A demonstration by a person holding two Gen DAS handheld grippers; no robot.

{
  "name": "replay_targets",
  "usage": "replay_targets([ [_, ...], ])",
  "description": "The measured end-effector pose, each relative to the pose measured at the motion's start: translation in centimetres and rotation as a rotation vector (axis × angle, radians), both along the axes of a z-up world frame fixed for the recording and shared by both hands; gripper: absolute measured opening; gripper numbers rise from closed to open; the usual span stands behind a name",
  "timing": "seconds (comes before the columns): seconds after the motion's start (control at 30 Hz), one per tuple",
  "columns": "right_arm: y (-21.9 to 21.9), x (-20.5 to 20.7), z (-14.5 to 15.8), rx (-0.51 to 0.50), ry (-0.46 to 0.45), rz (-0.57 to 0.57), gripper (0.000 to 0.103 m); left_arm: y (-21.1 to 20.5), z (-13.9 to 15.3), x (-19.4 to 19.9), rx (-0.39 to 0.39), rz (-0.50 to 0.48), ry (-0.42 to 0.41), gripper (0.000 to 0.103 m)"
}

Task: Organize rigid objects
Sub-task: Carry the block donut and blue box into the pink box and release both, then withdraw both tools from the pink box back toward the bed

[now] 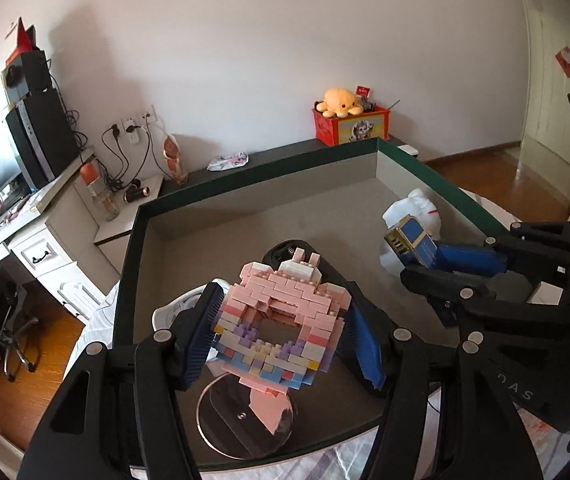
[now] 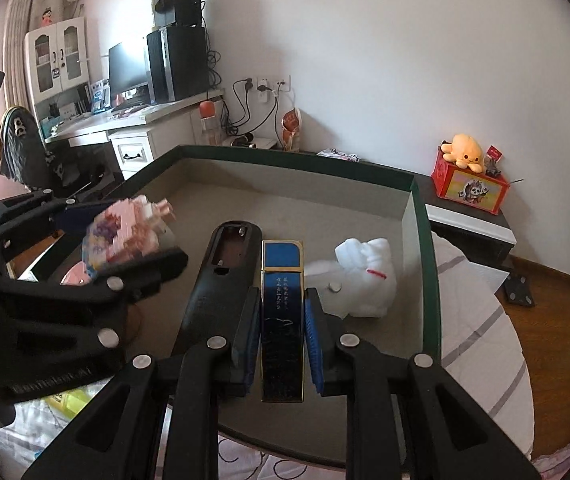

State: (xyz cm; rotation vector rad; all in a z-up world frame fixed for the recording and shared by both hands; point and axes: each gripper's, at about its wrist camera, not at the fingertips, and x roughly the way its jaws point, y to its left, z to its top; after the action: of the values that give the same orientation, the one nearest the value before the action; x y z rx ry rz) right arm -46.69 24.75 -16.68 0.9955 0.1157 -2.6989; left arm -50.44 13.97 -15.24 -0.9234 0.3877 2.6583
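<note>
My left gripper [image 1: 281,336] is clamped on the brick model [image 1: 281,316], a pink and pastel block build on a clear round stand [image 1: 245,420]; pads press both flanks, jaws roughly half spread; model hangs over the near part of the open box [image 1: 245,172], stand apparently not yet down. My right gripper [image 2: 283,336] is pinched nearly closed on the blue case [image 2: 283,312], a slim dark blue piece with gold trim, held lengthwise over the box floor.

Risks as I judge them: the brick model is snap-together, so squeezing harder or bumping the box wall could pop bricks off; it sits on a narrow pink stem above the stand, so a tilted set-down could tip it; the black remote-like shell [image 2: 221,276] lies in the box just beside the blue case and under the model, so either item could land on it and rock; the white figurine [image 2: 365,280] is close on the other side, easy to knock; my two grippers are near each other, collision possible if both go down together.

Surface: dark green box with grey lining, resting on a bed with striped cover [image 2: 477,320]; room: white wall, desk with monitor [image 2: 127,66] and speakers, wood floor, orange plush [image 2: 465,150] on a red box [image 2: 471,188].
</note>
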Motion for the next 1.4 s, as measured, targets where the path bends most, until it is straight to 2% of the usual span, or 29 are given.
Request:
replay_targets([
  [0.13, -0.2, 0.0, -0.2, 0.002, -0.001, -0.006, 0.021, -0.3, 0.2, 0.4, 0.009, 0.015, 0.019, 0.064],
  [0.2, -0.3, 0.0, -0.2, 0.002, 0.0, -0.008, 0.021, -0.5, 0.2, 0.5, 0.019, 0.018, 0.027, 0.071],
  [0.37, -0.4, 0.2, 0.2, -0.007, 0.012, -0.011, 0.022, -1.3, 0.5, 0.6, 0.042, 0.044, 0.036, 0.081],
  [0.6, -0.3, 0.3, 0.4, -0.017, 0.026, -0.011, 0.026, -1.9, 0.8, 0.9, 0.055, 0.065, 0.055, 0.089],
  [0.77, 0.3, 0.3, 0.5, -0.014, 0.039, -0.057, 0.051, -2.3, 1.0, 1.1, 0.068, 0.084, 0.068, 0.094],
  [0.9, 0.6, 0.4, 1.0, -0.018, 0.066, -0.079, 0.06, -2.6, 1.4, 1.4, 0.07, 0.099, 0.098, 0.1],
  [1.07, 1.2, 0.5, 1.5, -0.025, 0.098, -0.11, 0.08, -3.5, 2.3, 1.8, 0.088, 0.124, 0.137, 0.103],
  [1.2, 1.3, 1.2, 2.8, -0.023, 0.133, -0.109, 0.088, -4.4, 3.3, 2.7, 0.067, 0.167, 0.163, 0.103],
  [1.23, 1.2, 1.8, 3.3, -0.007, 0.148, -0.107, 0.092, -4.8, 3.7, 3.2, 0.063, 0.172, 0.163, 0.103],
  [1.27, 1.1, 2.2, 3.7, 0.003, 0.158, -0.111, 0.103, -5.3, 4.2, 4.0, 0.069, 0.179, 0.175, 0.103],
  [1.4, 0.8, 5.2, 5.8, 0.016, 0.192, -0.116, 0.103, -7.0, 5.9, 7.2, 0.099, 0.198, 0.198, 0.103],
])
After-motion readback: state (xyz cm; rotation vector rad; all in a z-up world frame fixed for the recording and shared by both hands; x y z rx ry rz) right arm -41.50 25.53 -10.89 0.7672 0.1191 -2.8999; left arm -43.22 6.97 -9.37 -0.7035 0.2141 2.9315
